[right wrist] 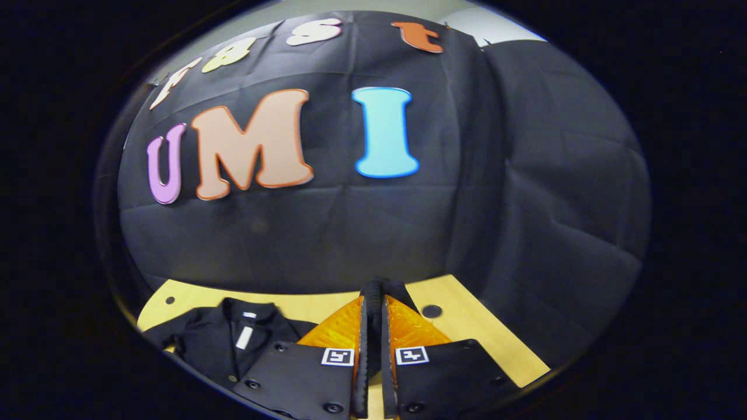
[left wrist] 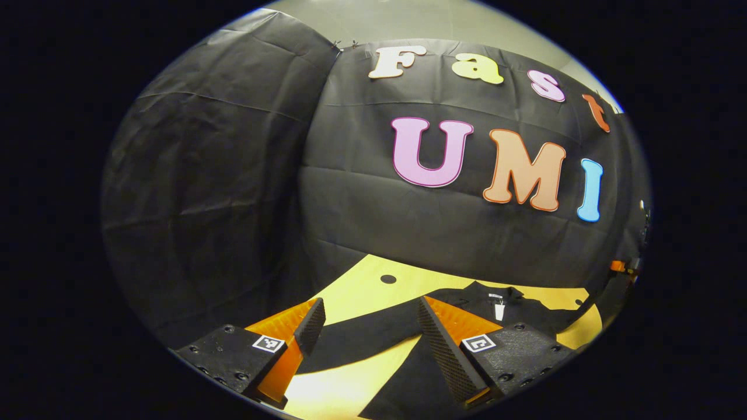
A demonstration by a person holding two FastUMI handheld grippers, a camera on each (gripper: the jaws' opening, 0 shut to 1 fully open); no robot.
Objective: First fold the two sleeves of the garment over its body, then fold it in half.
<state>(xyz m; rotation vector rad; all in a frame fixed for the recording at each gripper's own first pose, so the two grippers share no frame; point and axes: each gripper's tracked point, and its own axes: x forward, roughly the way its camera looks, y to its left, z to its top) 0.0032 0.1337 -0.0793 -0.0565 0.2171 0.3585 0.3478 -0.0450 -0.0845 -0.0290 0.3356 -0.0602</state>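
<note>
A black garment (left wrist: 502, 312) with a white neck label lies flat on the yellow table (left wrist: 373, 280). One of its sleeves (left wrist: 362, 335) stretches across the table under the gap between the fingers of my left gripper (left wrist: 370, 303), which is open and hovers just above it. In the right gripper view the garment's body (right wrist: 216, 341) lies to the lower left, collar facing me. My right gripper (right wrist: 375, 294) is shut on a bunch of black sleeve cloth (right wrist: 379, 286) that bulges out past its fingertips.
The black cloth wall (left wrist: 408, 227) rises right behind the table's far edge. Round holes mark the tabletop (left wrist: 388, 279) (right wrist: 432, 311). An orange clamp (left wrist: 620, 266) sits at the table's far right corner. Bare yellow surface (right wrist: 484, 338) runs to the right of my right gripper.
</note>
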